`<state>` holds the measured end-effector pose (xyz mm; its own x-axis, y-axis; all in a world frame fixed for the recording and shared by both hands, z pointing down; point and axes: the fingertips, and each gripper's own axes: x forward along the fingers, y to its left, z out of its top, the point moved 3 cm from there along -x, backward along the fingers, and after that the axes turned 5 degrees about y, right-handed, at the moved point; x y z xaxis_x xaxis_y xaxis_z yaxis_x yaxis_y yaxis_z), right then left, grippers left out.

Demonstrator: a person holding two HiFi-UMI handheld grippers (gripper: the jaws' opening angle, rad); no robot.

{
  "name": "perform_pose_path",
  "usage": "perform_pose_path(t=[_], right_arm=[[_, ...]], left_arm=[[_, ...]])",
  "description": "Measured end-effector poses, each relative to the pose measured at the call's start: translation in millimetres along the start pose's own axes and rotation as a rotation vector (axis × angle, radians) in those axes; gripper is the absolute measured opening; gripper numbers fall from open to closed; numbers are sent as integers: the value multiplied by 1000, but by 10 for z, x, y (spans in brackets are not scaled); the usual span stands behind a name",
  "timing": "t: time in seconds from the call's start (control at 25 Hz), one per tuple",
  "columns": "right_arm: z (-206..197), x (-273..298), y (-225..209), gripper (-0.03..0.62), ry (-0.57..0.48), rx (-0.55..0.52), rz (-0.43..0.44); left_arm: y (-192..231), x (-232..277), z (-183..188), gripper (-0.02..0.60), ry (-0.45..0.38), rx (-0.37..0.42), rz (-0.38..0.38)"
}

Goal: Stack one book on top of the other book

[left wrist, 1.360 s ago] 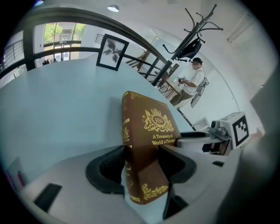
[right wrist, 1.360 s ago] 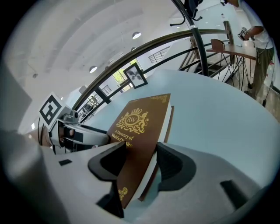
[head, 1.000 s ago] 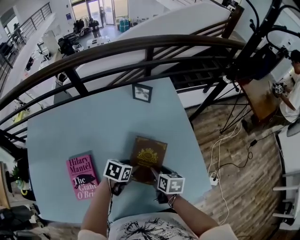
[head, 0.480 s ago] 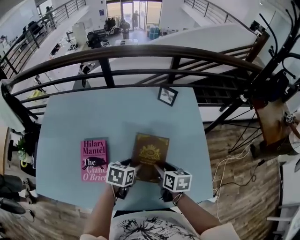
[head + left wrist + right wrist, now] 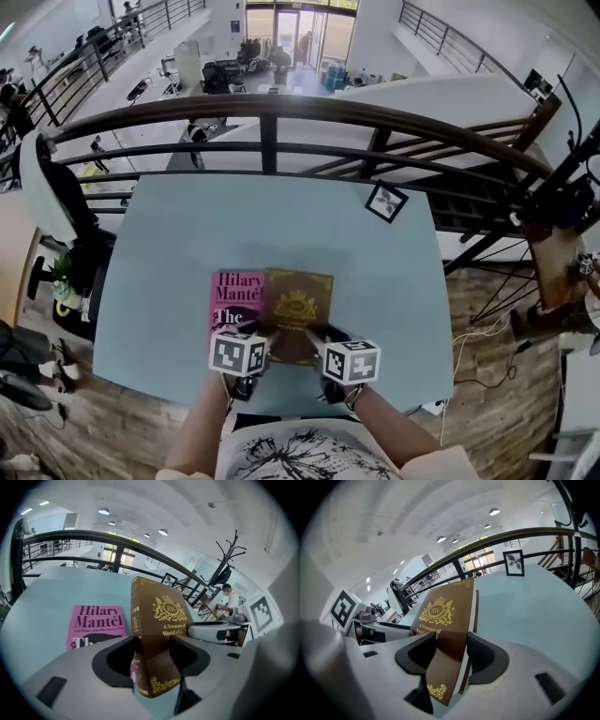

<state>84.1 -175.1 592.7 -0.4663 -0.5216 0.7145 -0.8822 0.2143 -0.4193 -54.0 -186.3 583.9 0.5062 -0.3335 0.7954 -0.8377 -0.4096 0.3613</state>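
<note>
Leftward, brown book [image 5: 164,616] spine-on (pages [image 5: 471,616] rightward)

Grey left claw [image 5: 152,641]; white printed shirt [image 5: 300,457]

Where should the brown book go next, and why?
Probably a bit further left, then down. The left gripper and right gripper hold the brown book by its near edge, lifted, and it covers only the right edge of the pink book.
</note>
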Motion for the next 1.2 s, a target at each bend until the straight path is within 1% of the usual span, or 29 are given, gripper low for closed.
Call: perform_pose_path(t=[0.08, 0.2, 0.32, 0.48, 0.76, 0.92, 1.2], right_arm=[[8, 160, 259, 198, 7, 0, 12], [29, 379, 580, 198, 22, -20, 27], [24, 588, 839, 198, 49, -35, 36], [-55, 881, 1119, 198, 86, -33, 34], [-119, 1189, 1246, 198, 145, -53, 17], [-147, 1290, 1201, 201, 165, -30, 10], [-141, 1376, 1150, 206, 163, -34, -3]], left_arm=[[261, -145, -51, 237, -2, -14, 1], [589, -260, -161, 237, 4, -56, -24], [885, -394, -217, 236, 3, -75, -12], [1255, -463, -379, 237, 26, -102, -10], [1587, -368, -526, 237, 69, -172, -49], [1660, -279, -554, 238, 78, -207, -70], [1702, -218, -528, 238, 67, -206, -79]])
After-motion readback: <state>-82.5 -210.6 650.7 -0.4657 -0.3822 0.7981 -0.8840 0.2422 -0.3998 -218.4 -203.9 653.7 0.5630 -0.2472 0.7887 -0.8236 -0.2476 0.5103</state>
